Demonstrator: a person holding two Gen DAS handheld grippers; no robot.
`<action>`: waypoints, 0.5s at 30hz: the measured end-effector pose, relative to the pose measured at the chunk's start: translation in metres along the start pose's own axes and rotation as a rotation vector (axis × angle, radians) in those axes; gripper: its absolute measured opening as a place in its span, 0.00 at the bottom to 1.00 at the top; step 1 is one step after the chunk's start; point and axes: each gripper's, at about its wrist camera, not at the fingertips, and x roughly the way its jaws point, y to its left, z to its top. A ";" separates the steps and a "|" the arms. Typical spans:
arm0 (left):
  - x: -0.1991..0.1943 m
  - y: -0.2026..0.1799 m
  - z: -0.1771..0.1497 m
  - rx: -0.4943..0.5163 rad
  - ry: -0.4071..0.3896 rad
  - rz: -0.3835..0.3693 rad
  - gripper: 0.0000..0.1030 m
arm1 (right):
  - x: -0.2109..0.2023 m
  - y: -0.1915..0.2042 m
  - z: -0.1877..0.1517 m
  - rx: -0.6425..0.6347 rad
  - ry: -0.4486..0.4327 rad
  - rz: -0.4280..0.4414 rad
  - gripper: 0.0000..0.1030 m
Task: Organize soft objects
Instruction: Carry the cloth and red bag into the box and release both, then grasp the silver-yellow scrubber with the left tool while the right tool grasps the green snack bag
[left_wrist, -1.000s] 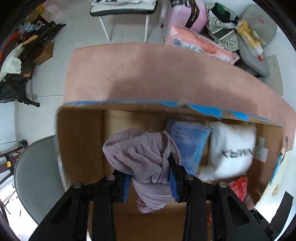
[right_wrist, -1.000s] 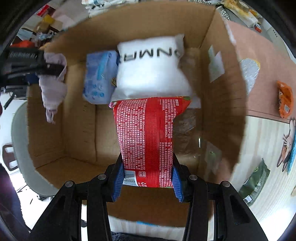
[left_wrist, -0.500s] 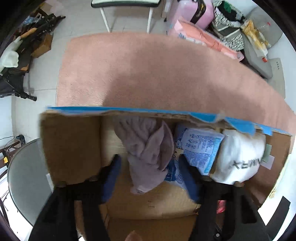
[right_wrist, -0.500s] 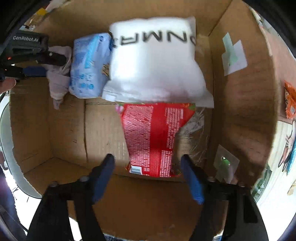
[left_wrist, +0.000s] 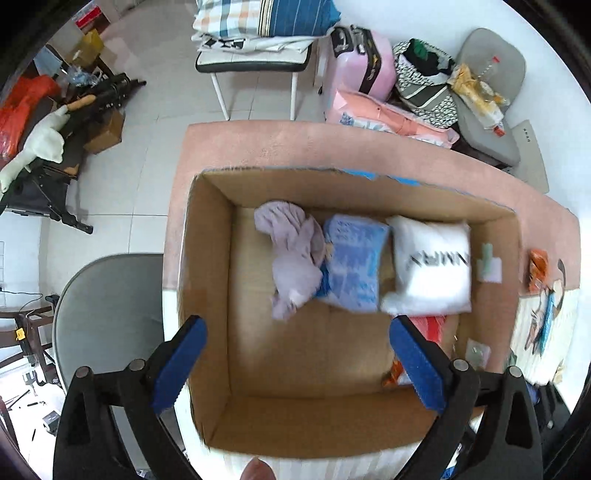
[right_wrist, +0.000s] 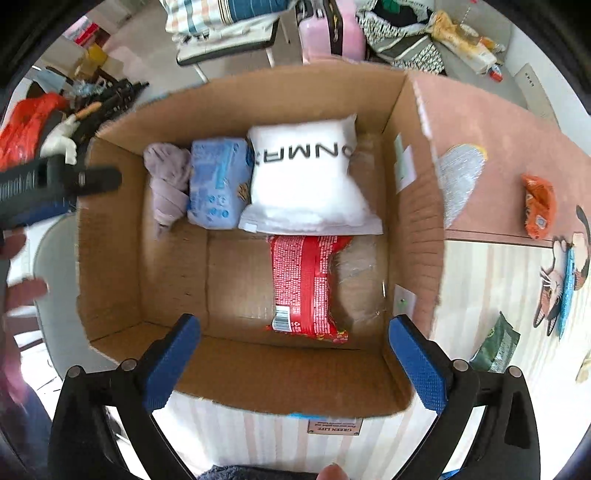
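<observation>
A: The cardboard box (left_wrist: 207, 266) is seen from above, open-topped, on a pink mat (left_wrist: 295, 144). Along its far wall, at 12 o'clock, three soft things are lined up: a lilac towel (left_wrist: 291, 258), a blue tissue pack (left_wrist: 354, 266) touching it, and a white pillow (left_wrist: 430, 266) printed with dark letters.

B: And the red snack bag (right_wrist: 304, 284)?

A: It is laid flat on the box floor just below the pillow, its upper end tucked under the pillow's edge. In the left wrist view only a red sliver is shown at 4 o'clock.

B: How are the grippers held?

A: The left gripper (left_wrist: 299, 360) is spread wide above the box, its jaws having just been opening, with nothing between the blue pads. The right gripper (right_wrist: 293, 360) is likewise spread wide, its jaws just opened too, and nothing is pinched; the red bag is seen below and apart from it.

B: What is crowded around?

A: Outside the box, at 3 o'clock in the right wrist view, a silver pouch (right_wrist: 460, 181) and an orange packet (right_wrist: 539, 206) are left on the mat, and a green packet (right_wrist: 496, 347) lies at 4 o'clock. A pink suitcase (left_wrist: 364, 62) and a chair (left_wrist: 255, 62) piled with folded bedding are seen at 12 o'clock. The box's near wall is partly hidden by the gripper fingers.
</observation>
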 end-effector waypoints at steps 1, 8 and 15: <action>-0.007 -0.002 -0.007 -0.003 -0.012 -0.004 0.98 | -0.005 -0.002 -0.002 0.004 -0.008 0.009 1.00; -0.055 -0.055 -0.039 0.094 -0.134 0.063 0.98 | -0.048 -0.034 -0.028 0.058 -0.118 0.075 1.00; -0.066 -0.170 -0.033 0.351 -0.192 0.137 0.98 | -0.075 -0.164 -0.070 0.373 -0.197 0.082 1.00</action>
